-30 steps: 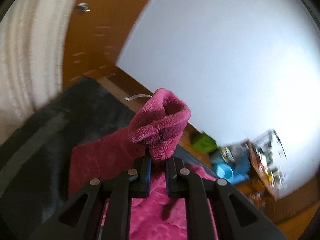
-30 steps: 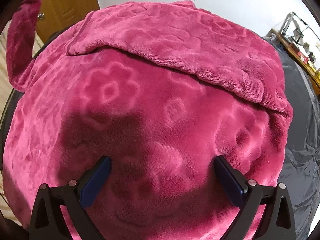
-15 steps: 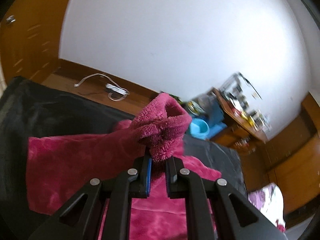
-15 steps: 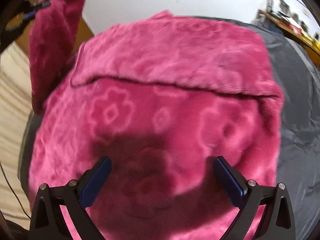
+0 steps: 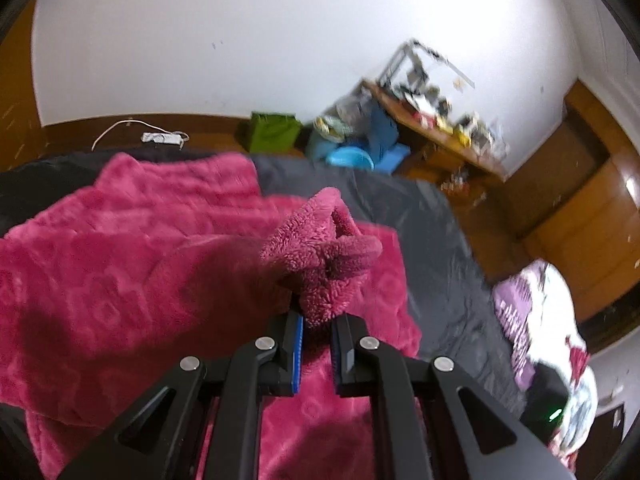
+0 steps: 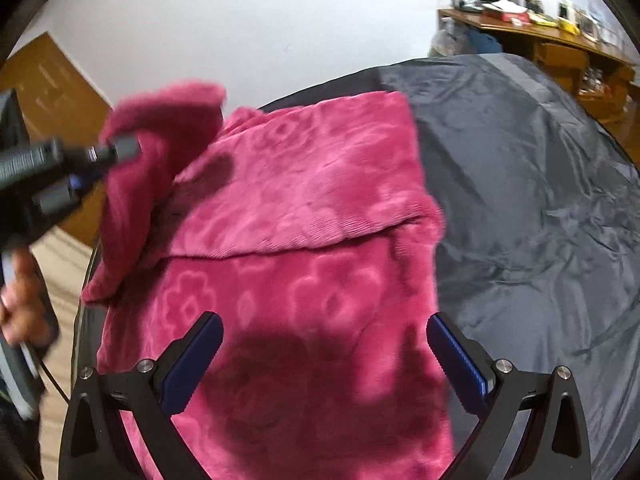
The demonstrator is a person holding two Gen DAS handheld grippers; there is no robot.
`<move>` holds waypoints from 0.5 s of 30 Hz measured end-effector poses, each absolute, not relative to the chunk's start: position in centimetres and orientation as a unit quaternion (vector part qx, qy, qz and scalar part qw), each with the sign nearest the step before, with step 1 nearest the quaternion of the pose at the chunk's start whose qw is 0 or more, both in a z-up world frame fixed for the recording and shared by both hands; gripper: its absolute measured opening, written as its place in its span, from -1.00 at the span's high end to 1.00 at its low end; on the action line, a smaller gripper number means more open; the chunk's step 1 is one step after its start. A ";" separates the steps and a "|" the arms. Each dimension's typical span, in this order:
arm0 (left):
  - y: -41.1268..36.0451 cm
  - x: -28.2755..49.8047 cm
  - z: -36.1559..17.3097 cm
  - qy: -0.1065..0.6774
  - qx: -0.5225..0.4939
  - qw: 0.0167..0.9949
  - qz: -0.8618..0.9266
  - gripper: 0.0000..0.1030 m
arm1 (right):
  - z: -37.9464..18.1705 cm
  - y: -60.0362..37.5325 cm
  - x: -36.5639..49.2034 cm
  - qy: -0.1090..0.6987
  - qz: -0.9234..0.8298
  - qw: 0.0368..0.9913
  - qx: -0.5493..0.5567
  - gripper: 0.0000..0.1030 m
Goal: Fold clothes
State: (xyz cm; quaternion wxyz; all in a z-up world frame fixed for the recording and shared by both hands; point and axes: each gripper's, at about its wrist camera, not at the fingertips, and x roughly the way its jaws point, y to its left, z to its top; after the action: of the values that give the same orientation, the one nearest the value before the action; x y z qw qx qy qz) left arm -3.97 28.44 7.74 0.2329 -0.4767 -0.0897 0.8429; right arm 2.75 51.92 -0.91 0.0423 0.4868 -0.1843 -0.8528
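Pinching a sleeve end of the pink fleece garment (image 6: pixel 304 216), the left claw (image 5: pixel 316 326) is holding it lifted above the garment's left side.

Lying flat on the dark bed cover (image 6: pixel 540 184), the garment is running lengthwise away from the right claw (image 6: pixel 324 356), which is hovering spread and empty over the near half. Nothing seems to be blocking a fold inward; the cluttered desk (image 5: pixel 444 136) is standing well apart.
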 end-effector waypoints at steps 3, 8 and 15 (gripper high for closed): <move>30.1 -3.3 5.5 -0.057 -0.492 0.243 0.834 0.77 | -1.0 52.8 2.7 -0.204 -0.849 0.037 0.485 -1.00; 32.1 -1.5 2.0 -0.023 -0.531 0.263 0.805 0.51 | -0.6 54.1 2.3 -0.249 -0.841 0.044 0.478 -1.00; 30.2 1.4 2.1 -0.076 -0.553 0.320 0.766 -0.26 | 0.8 55.4 0.7 -0.314 -0.826 0.083 0.461 -1.00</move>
State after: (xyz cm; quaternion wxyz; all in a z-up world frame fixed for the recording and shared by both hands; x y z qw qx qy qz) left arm 1.40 30.20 2.07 0.3202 -0.5525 -0.0758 0.7658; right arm 0.70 55.40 0.77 0.0828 0.4605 -0.3139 -0.8262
